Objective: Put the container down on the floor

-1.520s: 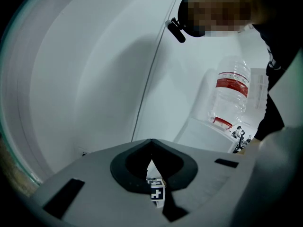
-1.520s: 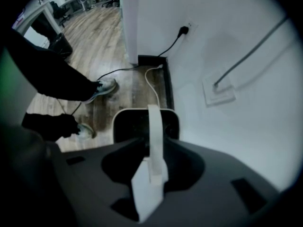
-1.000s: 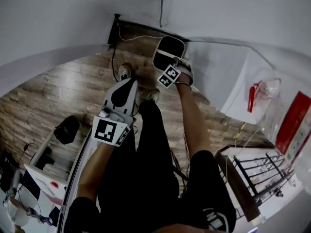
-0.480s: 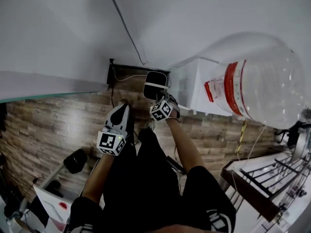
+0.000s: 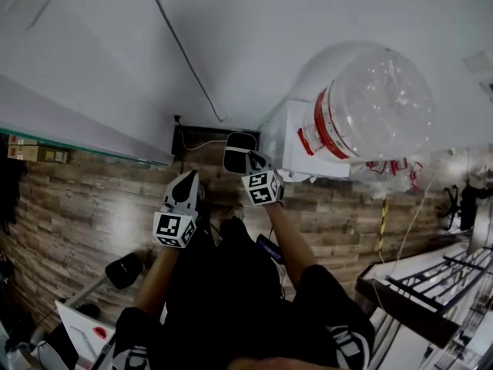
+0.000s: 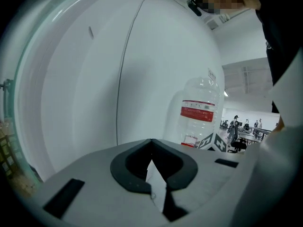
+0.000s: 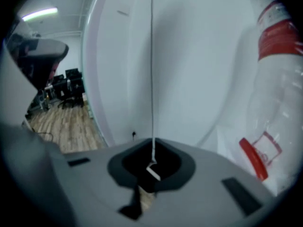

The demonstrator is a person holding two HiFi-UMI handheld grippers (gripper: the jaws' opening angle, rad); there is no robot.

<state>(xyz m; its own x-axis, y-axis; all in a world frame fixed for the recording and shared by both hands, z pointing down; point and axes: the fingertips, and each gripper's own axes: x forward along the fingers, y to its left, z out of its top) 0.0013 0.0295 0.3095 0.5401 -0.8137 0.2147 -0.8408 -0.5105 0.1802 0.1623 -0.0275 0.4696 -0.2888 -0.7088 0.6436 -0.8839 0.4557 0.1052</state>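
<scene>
The large clear container (image 5: 370, 106), red-banded, stands raised on a white unit (image 5: 286, 141) at two o'clock from both grippers, well above the wood floor (image 5: 92, 199). The left gripper (image 5: 185, 185) is pressed together and empty; the right gripper (image 5: 240, 151) is closing on nothing. Both probably need to be opened wide, then clamped on opposite sides of the container so it stays level on the way down.

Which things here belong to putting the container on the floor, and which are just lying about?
Job:
clear container with red label
wood floor
left gripper, jaws together, empty
right gripper, jaws closing, nothing between them

Lying about:
white box
dark object on the floor
metal rack
</scene>
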